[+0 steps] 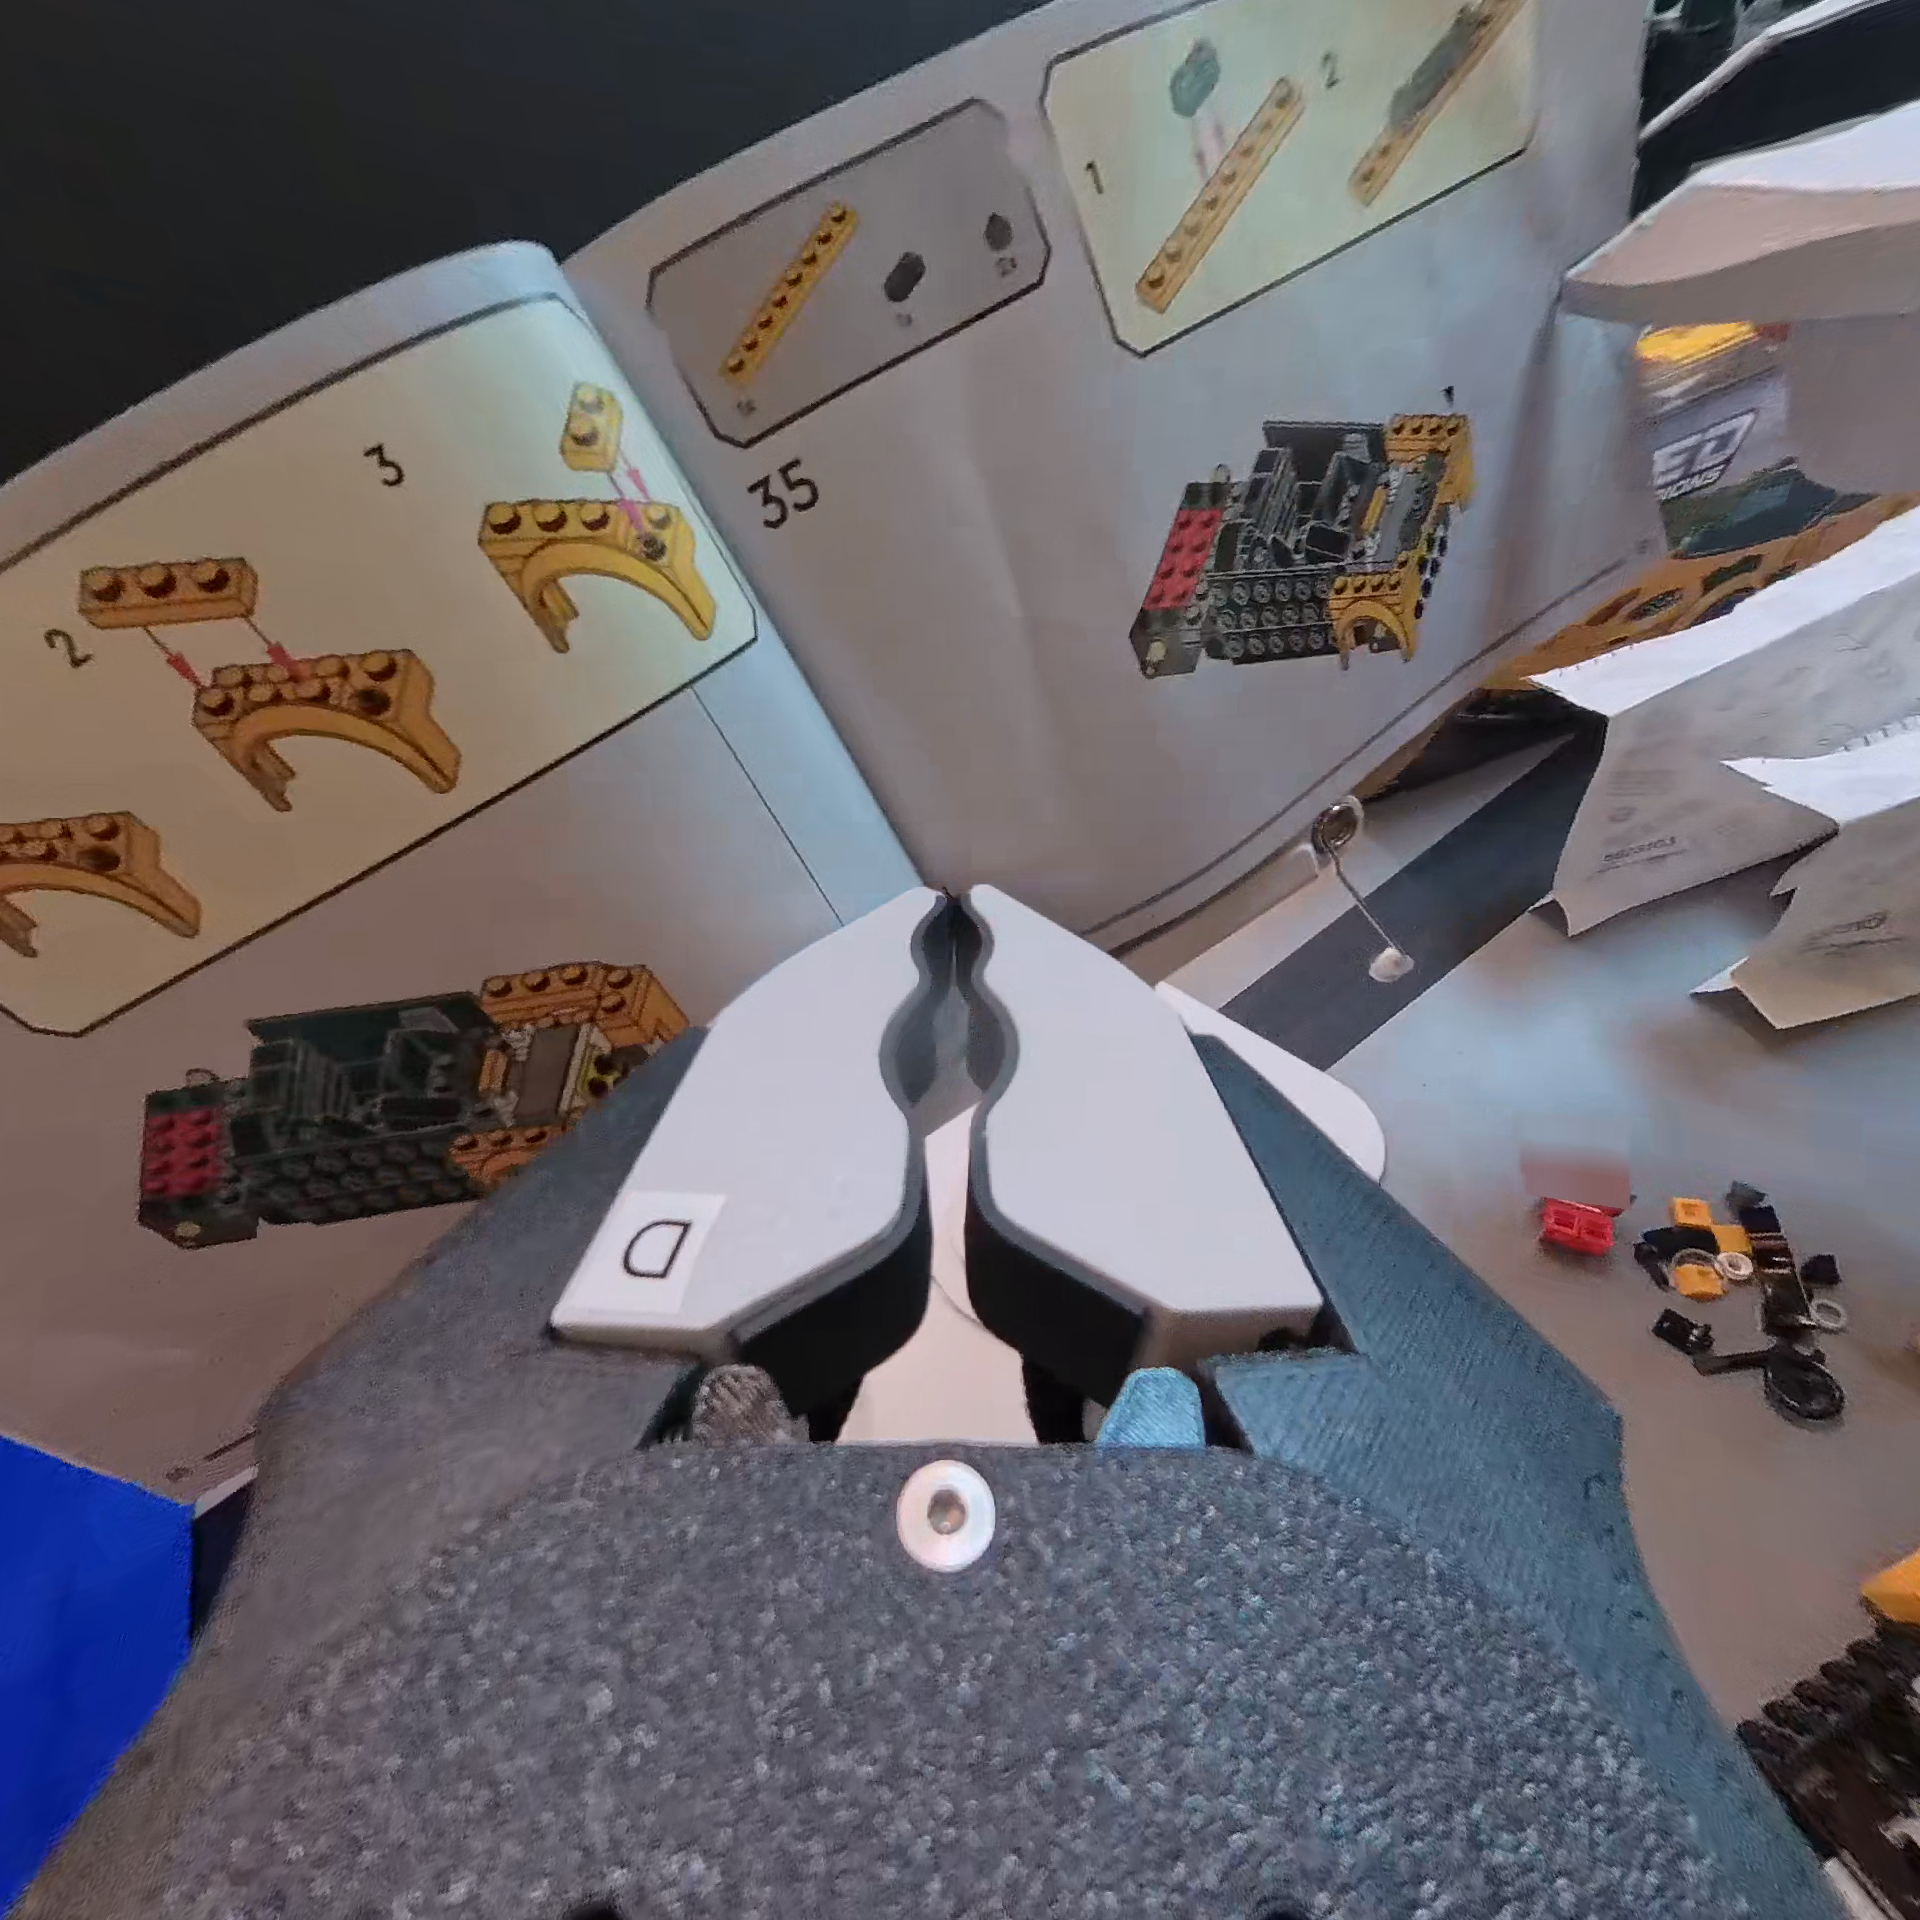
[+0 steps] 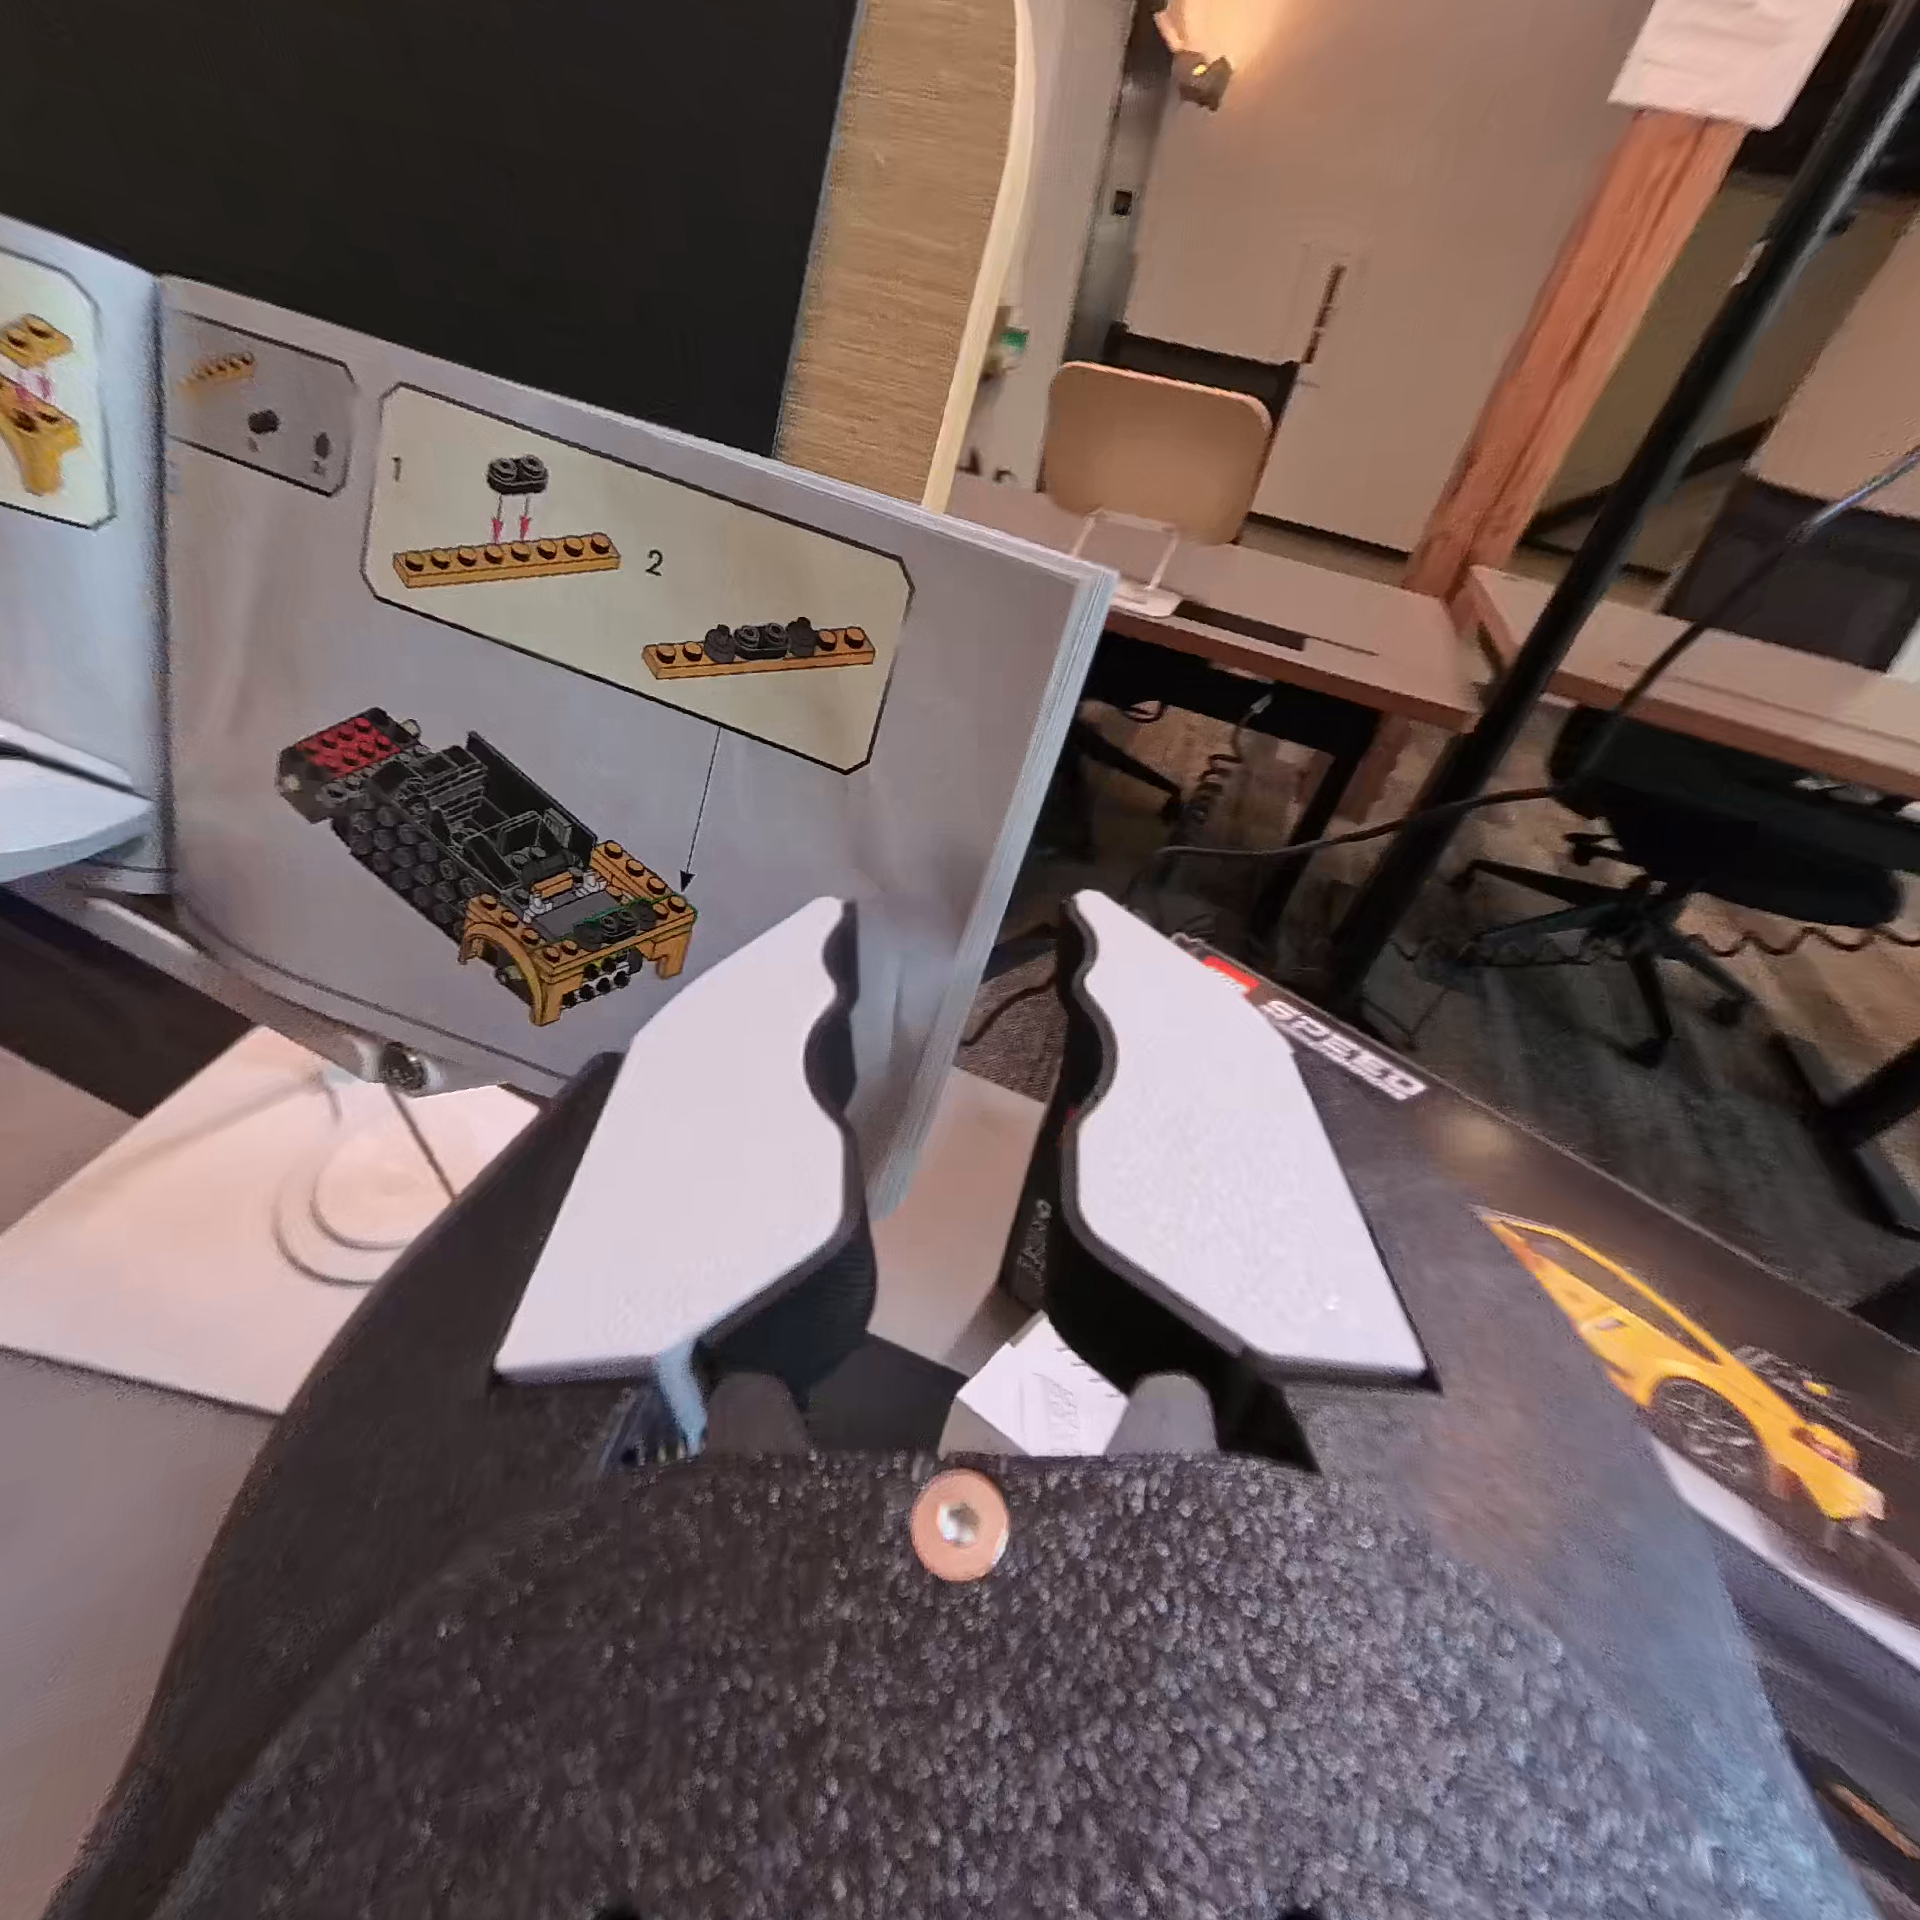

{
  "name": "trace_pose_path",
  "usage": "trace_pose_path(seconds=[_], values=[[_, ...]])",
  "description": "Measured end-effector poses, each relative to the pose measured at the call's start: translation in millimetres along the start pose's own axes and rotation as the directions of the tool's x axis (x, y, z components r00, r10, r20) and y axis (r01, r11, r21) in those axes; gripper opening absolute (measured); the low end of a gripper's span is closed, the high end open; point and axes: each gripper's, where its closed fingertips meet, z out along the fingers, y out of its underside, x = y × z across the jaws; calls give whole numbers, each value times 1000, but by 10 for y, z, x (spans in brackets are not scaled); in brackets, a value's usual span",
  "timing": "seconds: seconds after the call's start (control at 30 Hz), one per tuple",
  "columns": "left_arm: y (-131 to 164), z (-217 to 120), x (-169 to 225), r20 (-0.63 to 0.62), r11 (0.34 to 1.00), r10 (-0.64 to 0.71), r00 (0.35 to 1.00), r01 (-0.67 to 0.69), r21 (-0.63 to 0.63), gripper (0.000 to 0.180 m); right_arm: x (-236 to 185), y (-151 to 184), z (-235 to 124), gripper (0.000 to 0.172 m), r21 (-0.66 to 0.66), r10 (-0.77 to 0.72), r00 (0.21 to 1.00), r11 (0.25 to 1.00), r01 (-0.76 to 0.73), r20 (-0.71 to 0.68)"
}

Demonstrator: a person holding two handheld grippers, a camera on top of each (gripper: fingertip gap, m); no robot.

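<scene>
Left tongs (image 1: pixel 951 899) are pressed together with nothing between them, their tips at the lower edge of the open booklet (image 1: pixel 935 644) propped just ahead; loose bricks (image 1: pixel 1745 1288) lie on the bench (image 1: pixel 1507 1060) to their right. Right tongs (image 2: pixel 961 925) are spread, the booklet's right page edge (image 2: pixel 997 883) standing between the fingers; a box (image 2: pixel 1558 1247) lies to their right

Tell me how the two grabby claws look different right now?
The left gripper has its fingers pressed together; the right gripper has its fingers spread apart. The left sits low before the open instruction booklet; the right straddles its page edge. Both have pale wavy-edged fingers.
</scene>
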Motion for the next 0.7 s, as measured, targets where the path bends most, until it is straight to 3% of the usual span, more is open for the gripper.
trace_pose_path(seconds=[0.13, 0.23, 0.47, 0.7], values=[[0, 27, -37, 0, 1000, 4, 1000, -4, -10, 0, -11, 50, 61, 45, -38, 34, 998, 999, -32, 59], [17, 33, -78, 22, 999, 36, 999, -35, -23, 0, -79, 22, 92, 33, -34, 52, 989, 998, -48, 135], [80, -15, -210, 32, 999, -5, 999, 6, -36, 0, -207, -36, 123, 29, -13, -66, 992, 998, 68, 107], [-105, -52, -63, 30, 998, 52, 998, -53, 19, 3, -221, -58, 93, 29, 12, -51, 994, 999, 50, 101]])
